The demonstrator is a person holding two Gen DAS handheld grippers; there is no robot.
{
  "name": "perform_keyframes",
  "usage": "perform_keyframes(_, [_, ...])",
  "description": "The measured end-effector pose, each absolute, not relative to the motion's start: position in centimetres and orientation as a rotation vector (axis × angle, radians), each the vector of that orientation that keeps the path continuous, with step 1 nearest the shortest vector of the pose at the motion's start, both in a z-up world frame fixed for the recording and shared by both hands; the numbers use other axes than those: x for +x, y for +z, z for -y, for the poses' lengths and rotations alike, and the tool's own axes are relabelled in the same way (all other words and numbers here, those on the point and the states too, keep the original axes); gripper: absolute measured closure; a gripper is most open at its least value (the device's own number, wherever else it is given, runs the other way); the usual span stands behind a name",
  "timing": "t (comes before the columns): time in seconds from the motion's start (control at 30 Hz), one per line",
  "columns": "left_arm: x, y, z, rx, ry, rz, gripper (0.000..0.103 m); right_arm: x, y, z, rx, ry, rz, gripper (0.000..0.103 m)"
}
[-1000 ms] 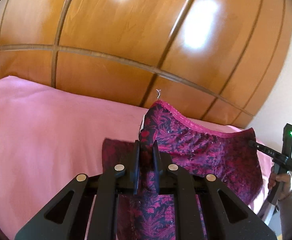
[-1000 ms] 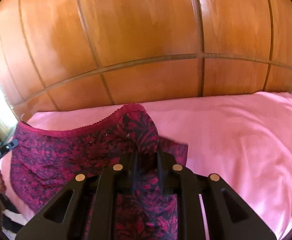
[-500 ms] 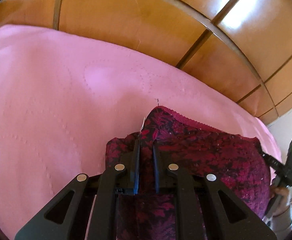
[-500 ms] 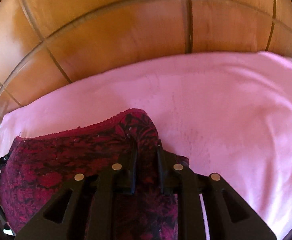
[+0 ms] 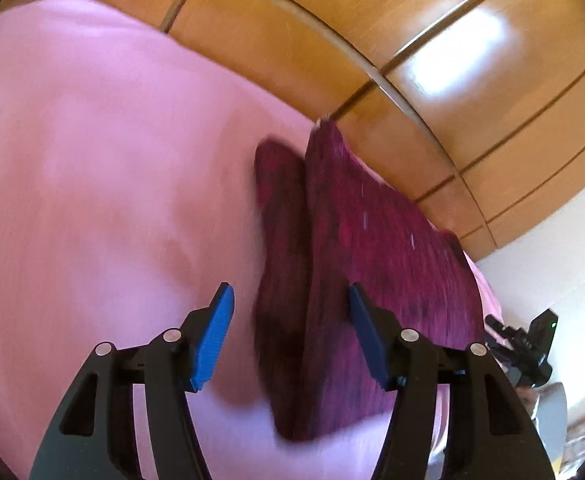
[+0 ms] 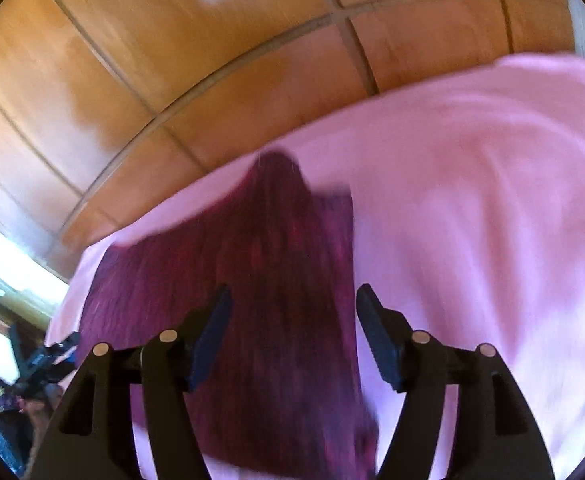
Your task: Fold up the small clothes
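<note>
Both tongs are opening. The left gripper (image 5: 290, 306) spreads its jaws with the dark red underwear (image 5: 372, 240) between them, pads clear. The right gripper (image 6: 292, 308) does likewise over the same blurred garment, apparently resting on the pink bedspread (image 6: 472, 200).

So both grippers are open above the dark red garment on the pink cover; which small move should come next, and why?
Probably draw both back. The left gripper and right gripper are opening, pads clear of the garment, which lies on the pink cover.
</note>
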State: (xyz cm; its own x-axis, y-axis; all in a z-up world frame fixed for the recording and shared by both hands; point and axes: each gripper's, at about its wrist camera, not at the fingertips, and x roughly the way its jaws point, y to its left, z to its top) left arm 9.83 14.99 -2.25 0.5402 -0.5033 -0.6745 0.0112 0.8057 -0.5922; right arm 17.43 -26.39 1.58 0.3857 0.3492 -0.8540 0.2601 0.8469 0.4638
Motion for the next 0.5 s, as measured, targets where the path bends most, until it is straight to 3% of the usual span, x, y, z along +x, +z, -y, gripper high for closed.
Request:
perform_keyframes(0.07, [7.6, -2.7, -14.9, -0.614, -0.375, -0.963, 0.045, 14.3, 1.1, 26.0, 0.602, 0.052, -1.219, 0.039])
perform_keyframes(0.13, [7.1, -3.4, -13.7, -0.616, -0.381, -0.976, 0.046, 12.7, 0.4, 25.4, 0.610, 0.054, -1.237, 0.047])
perform_keyframes(0.17, [7.0, -3.7, -13.2, -0.607, -0.382, -0.985, 0.052, 12.3, 0.2, 25.2, 0.585, 0.032, -1.235, 0.056])
perform_keyframes(0.2, [7.0, -4.1, -12.7, -0.610, -0.405, -0.996, 0.075, 12.0, 0.2, 25.0, 0.592, 0.017, -1.232, 0.066])
perform_keyframes(0.23, [7.1, -4.3, -12.4, -0.611, -0.396, -1.006, 0.083, 12.0, 0.2, 25.1, 0.613, 0.004, -1.228, 0.072])
perform_keyframes(0.27, [6.9, -4.2, -12.5, -0.620, -0.393, -1.003, 0.087, 12.1, 0.6, 25.2, 0.639, 0.000, -1.208, 0.086])
perform_keyframes(0.4, [6.0, -1.7, -13.4, -0.646, -0.403, -0.947, 0.095, 11.7, 4.2, 25.4, 0.636, 0.045, -1.138, 0.091])
perform_keyframes(0.5, [4.7, -0.2, -14.2, -0.649, -0.425, -0.937, 0.095, 10.8, 5.7, 25.8, 0.645, 0.079, -1.126, 0.092])
